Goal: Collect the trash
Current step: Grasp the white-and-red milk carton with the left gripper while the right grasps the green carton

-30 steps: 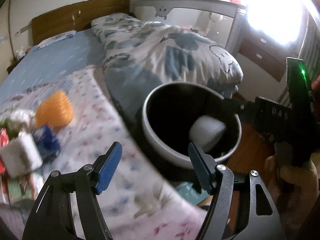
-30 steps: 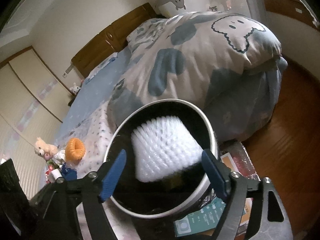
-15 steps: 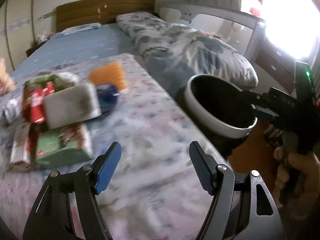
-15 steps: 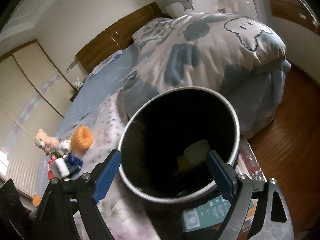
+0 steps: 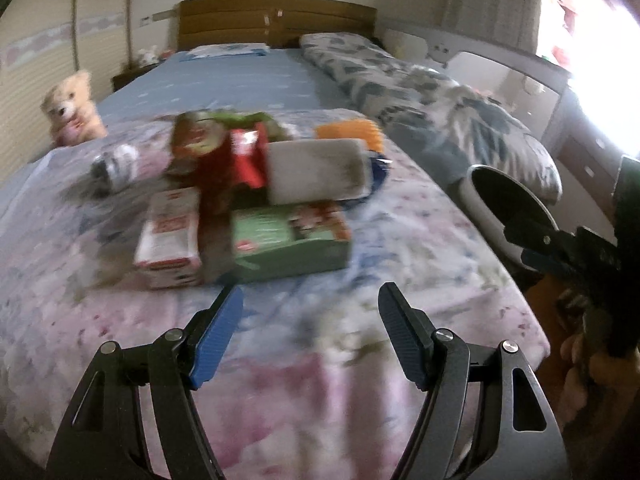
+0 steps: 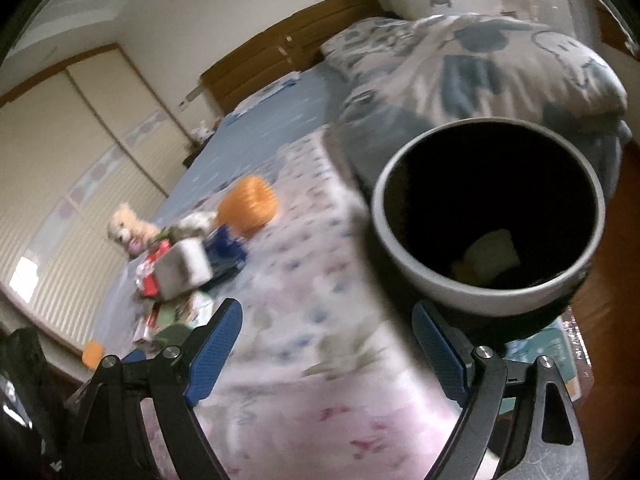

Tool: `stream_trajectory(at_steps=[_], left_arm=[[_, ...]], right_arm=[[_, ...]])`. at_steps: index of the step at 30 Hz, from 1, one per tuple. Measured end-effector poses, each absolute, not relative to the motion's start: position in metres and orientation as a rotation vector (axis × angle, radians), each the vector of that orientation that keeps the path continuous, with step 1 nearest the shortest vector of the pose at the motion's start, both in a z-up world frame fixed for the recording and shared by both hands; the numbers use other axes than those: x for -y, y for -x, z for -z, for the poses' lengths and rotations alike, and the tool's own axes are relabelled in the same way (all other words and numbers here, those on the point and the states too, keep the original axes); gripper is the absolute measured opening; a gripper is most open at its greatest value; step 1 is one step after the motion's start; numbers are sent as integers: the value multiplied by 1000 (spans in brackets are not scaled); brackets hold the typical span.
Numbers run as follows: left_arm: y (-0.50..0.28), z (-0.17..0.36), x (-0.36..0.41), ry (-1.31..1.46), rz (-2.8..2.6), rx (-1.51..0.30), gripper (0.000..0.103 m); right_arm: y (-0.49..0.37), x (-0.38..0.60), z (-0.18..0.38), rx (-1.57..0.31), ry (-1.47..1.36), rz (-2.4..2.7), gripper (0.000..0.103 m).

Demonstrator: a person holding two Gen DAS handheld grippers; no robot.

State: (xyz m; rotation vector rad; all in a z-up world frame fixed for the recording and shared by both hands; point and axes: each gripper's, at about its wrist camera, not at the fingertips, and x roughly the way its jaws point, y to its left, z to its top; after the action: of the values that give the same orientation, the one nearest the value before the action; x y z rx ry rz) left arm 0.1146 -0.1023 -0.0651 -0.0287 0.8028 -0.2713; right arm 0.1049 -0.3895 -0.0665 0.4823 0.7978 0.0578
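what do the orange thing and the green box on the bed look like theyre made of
Orange thing: probably foam netting, going by its fine ribbed, matte surface; blur leaves it open. Green box: likely printed cardboard, with flat faces, straight edges and pictures on top.

left gripper: black skeletal arms with triangular cut-outs
pads: blue, ribbed, long and flat
screws: round, silver, at the pivots
right gripper: same black frame, blue ribbed pads, silver pivot screws
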Motion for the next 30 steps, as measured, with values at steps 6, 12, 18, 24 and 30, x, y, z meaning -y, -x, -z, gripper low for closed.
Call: stream_trajectory(at_steps=[6, 12, 18, 24, 30], left_arm=[[-114, 67, 69, 56, 200, -799, 72], [-121, 69, 47, 70, 138, -800, 72], [-135, 74, 30, 81, 97, -818, 72], [-151, 79, 24, 86, 86, -837, 72], [-169, 90, 24, 73, 89, -873, 72]], right_arm=[[-110, 355, 72, -821, -452, -115, 88], [-116, 329, 74, -833, -434, -152, 88], [-128, 310, 78, -842, -427, -182, 88], [-142, 295, 84, -857, -447, -220, 88], [-152, 277, 89, -878, -439, -259, 88]])
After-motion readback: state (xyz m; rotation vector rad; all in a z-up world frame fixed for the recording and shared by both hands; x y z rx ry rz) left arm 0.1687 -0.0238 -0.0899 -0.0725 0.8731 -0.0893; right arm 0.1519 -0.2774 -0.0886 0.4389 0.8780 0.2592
